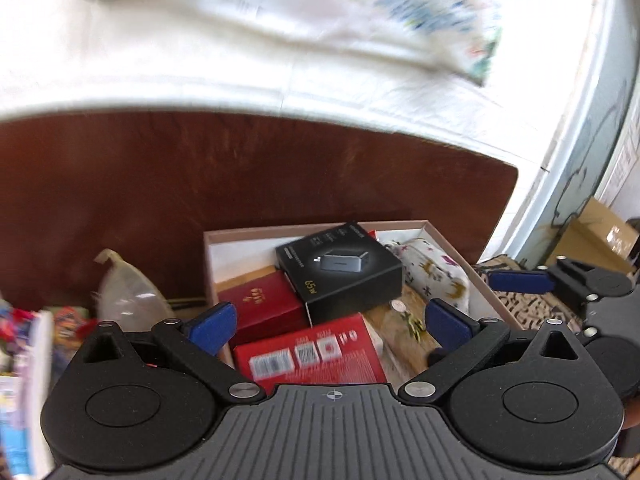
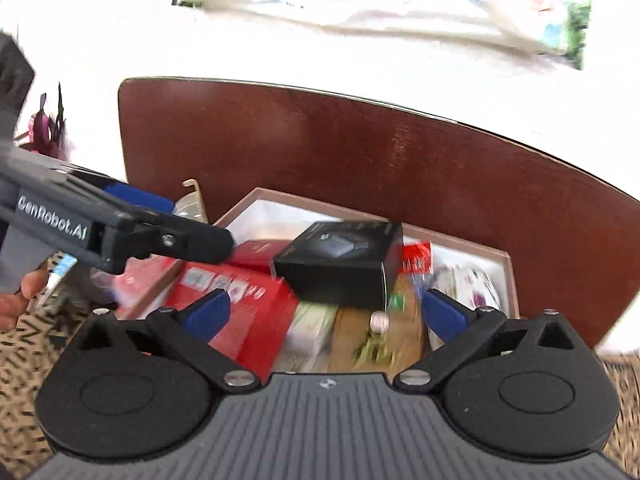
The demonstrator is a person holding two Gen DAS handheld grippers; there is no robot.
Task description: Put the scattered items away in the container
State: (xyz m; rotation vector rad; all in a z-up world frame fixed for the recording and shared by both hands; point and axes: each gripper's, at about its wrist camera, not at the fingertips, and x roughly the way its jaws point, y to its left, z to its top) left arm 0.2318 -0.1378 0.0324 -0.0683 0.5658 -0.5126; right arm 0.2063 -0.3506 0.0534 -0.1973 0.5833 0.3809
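Container: shallow rectangular pink-rimmed cardboard box [image 1: 404, 225], white-lined, against brown wooden headboard [image 1: 200, 184].
Contents: matte black carton [image 1: 340, 268] atop glossy red boxes [image 1: 308, 354]; printed fabric pouch [image 1: 436, 272] at the container's right wall.
Left gripper [image 1: 338, 320]: jaws apart, empty.
Right gripper [image 2: 324, 312]: jaws apart, empty.

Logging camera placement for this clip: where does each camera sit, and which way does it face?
Left wrist: on the left gripper, jaws open, looking down into the container; right gripper enters at right.
Right wrist: on the right gripper, jaws open, facing the same container; left gripper and a hand show left.
Shared: black charger box.
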